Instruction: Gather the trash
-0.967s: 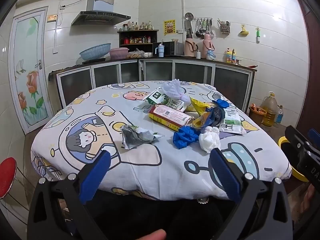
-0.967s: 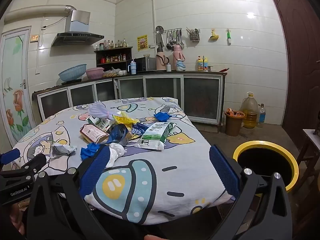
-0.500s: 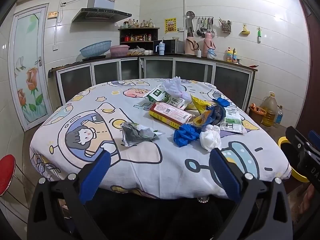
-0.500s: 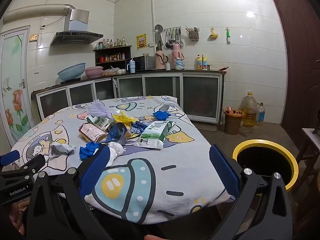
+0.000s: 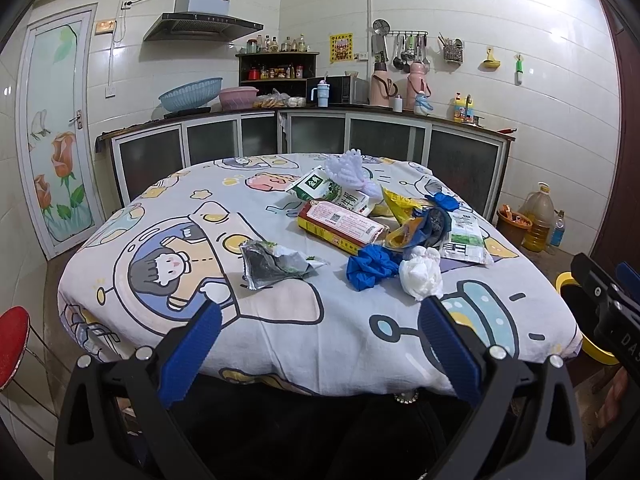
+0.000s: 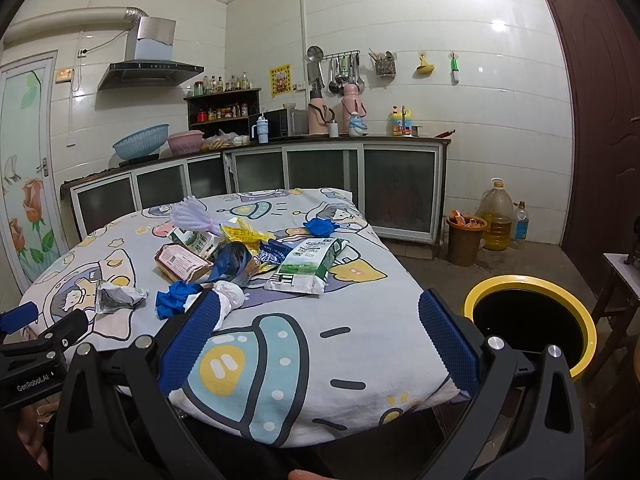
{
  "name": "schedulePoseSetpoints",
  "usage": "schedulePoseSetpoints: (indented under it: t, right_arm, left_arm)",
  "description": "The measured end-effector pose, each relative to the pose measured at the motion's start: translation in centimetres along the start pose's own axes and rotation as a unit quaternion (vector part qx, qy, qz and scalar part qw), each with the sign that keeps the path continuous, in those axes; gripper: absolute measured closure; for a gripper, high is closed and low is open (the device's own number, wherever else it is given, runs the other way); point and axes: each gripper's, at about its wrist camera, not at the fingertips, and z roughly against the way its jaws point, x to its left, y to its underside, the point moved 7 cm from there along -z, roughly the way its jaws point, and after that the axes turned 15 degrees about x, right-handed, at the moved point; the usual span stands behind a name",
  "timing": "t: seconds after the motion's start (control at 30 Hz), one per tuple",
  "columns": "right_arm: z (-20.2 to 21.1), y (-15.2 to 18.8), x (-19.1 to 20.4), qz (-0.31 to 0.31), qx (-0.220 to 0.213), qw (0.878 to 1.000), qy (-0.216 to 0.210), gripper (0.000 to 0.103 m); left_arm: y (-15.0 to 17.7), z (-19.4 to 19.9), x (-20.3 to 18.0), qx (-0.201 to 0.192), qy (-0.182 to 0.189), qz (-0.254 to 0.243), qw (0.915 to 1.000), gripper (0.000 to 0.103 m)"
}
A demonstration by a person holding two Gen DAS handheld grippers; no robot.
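Note:
Trash lies in a heap on the cartoon-print tablecloth: a crumpled silver wrapper, a blue glove, a white tissue wad, a red-and-yellow packet, green-and-white bags and yellow wrappers. A black bin with a yellow rim stands on the floor right of the table. My left gripper hangs open at the table's near edge, empty. My right gripper is open too, empty, over the table's near right corner.
A kitchen counter with cabinets runs along the far wall. An orange bucket and an oil jug stand on the floor at the right. A red stool is at the left, a small white table at the far right.
Both grippers have crept slightly closer to the table; the trash looks a little nearer. Neither gripper's fingers have moved.

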Motion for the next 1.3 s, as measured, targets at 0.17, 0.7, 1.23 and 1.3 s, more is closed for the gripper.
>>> schedulePoseSetpoints:
  t: [0.17, 0.7, 1.23, 1.3]
  right_arm:
    - [-0.11, 0.02, -0.04, -0.001, 0.002, 1.000, 0.001, 0.007]
    - [-0.20, 0.06, -0.07, -0.002, 0.003, 1.000, 0.000, 0.007]
    - [-0.24, 0.03, -0.14, -0.003, 0.004, 1.000, 0.001, 0.007]
    - [-0.25, 0.04, -0.14, -0.003, 0.005, 1.000, 0.000, 0.007]
  left_arm:
    - [0.01, -0.08, -0.09, 0.001, 0.000, 0.000, 1.0000, 0.007]
    - [0.11, -0.07, -0.15, 0.002, 0.001, 0.000, 1.0000, 0.007]
    - [0.19, -0.17, -0.11, 0.003, 0.002, 0.001, 1.0000, 0.007]
    - [0.20, -0.21, -0.11, 0.004, 0.001, 0.001, 1.0000, 0.007]
